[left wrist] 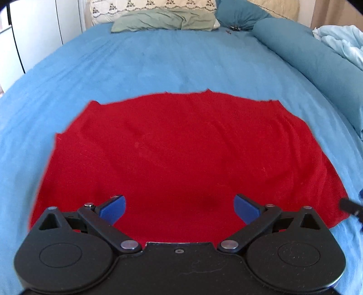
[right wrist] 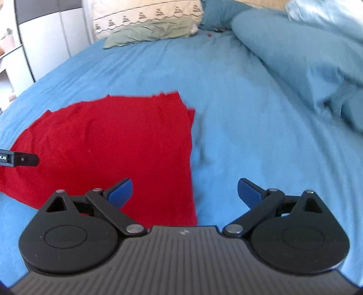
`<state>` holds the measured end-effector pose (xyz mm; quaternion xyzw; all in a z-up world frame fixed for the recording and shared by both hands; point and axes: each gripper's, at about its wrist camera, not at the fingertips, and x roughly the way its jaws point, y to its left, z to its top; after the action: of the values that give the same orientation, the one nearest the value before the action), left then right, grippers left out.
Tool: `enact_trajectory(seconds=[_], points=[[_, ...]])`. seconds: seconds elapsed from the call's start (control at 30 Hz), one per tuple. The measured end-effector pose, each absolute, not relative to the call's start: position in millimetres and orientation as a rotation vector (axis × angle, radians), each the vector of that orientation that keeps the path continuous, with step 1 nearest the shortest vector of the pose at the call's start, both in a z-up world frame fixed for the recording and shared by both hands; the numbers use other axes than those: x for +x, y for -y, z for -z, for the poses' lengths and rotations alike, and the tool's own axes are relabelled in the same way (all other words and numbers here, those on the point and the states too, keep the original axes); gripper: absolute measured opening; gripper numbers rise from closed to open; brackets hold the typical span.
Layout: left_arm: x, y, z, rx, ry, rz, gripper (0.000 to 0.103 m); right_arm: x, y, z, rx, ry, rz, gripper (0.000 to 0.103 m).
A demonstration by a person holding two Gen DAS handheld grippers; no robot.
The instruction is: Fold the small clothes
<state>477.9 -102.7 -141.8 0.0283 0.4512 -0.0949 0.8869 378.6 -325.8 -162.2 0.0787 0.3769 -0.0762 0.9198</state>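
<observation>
Red fabric fills the centre of the left wrist view: a small red garment [left wrist: 179, 154] lies spread flat on the blue bedsheet [left wrist: 158, 61]. Low in that frame the left gripper [left wrist: 179, 207] hovers over the garment's near edge, its blue pads [left wrist: 113, 207] spread wide and grasping nothing. In the right wrist view the right gripper [right wrist: 185, 192] is likewise released, straddling the garment's right edge, one pad over red cloth, the other over bare sheet. Pillows [left wrist: 163, 21] sit at the top.
</observation>
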Motion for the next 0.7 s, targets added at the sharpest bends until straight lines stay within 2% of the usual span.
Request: enact_trajectory(seconds=[0.2,0.23,0.3,0.33,0.53,0.57,0.6,0.7], points=[[497.0,104.9,159.3,0.056,-0.928,0.154,0.103,375.1,329.5,191.8,0.27,-0.698,0.162,0.103],[501.0,103.1,161.1,0.051,-0.929,0.149,0.103,375.6,329.2,192.5,0.276,-0.685,0.154,0.101],[507.1,99.0,162.9,0.047,-0.931,0.137,0.103,379.3,328.6,192.2,0.283,-0.675,0.118,0.089],[510.2,97.1,164.2,0.049,-0.933,0.135,0.103,383.5,328.0,192.4,0.283,-0.684,0.091,0.087],[520.4,90.6,173.0,0.063,-0.95,0.13,0.103,405.0,326.3,194.8,0.283,-0.732,0.077,0.085],[521.0,90.6,174.5,0.064,-0.952,0.128,0.103,405.8,325.3,194.2,0.276,-0.732,0.075,0.081],[520.8,91.9,175.5,0.071,-0.952,0.125,0.103,406.3,323.2,193.6,0.26,-0.733,0.068,0.071],[521.6,94.8,177.9,0.09,-0.95,0.119,0.103,407.1,314.8,191.1,0.224,-0.732,0.076,0.049]])
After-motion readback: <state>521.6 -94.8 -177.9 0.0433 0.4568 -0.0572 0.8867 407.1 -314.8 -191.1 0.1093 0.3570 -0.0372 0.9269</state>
